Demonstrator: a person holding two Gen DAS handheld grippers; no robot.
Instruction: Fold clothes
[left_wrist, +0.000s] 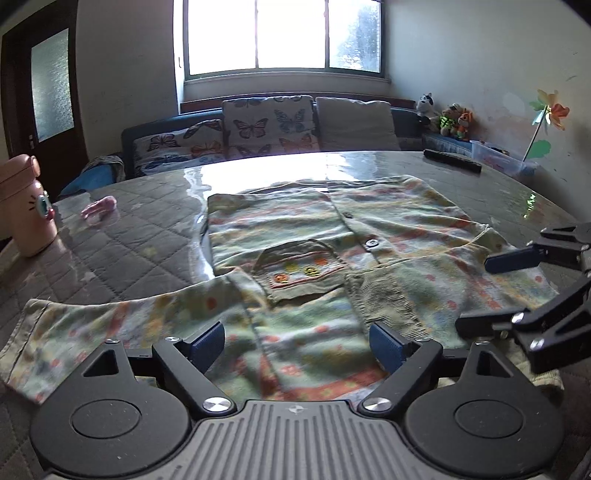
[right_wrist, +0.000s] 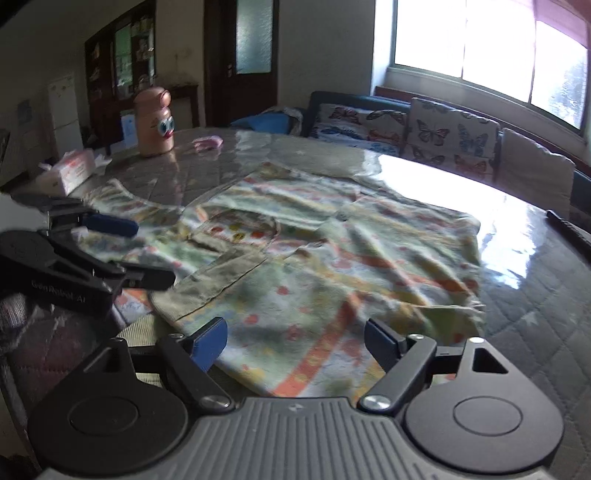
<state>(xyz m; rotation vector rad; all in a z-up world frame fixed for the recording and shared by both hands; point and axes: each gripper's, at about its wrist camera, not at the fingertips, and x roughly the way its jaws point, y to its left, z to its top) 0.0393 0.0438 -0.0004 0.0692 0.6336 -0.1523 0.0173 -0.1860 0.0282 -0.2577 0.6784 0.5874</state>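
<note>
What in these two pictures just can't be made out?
- Shirt: its near hem is hidden by the left gripper in the left view, and by the right gripper in the right view.
- Shirt print: blurred close up in both views.
- Bottle: cut by the left view's edge.
- Outside the window: washed out by glare.

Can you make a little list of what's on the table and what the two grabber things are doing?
garment: patterned shirt spread flat, pocket and buttons facing up
table: quilted cover under a shiny sheet
left gripper: open, over the shirt's near edge, holding nothing
right gripper: open, over the shirt's near edge, holding nothing
other things: pink bottle, tissue box, small pink item, dark remote
folding: not begun
</note>
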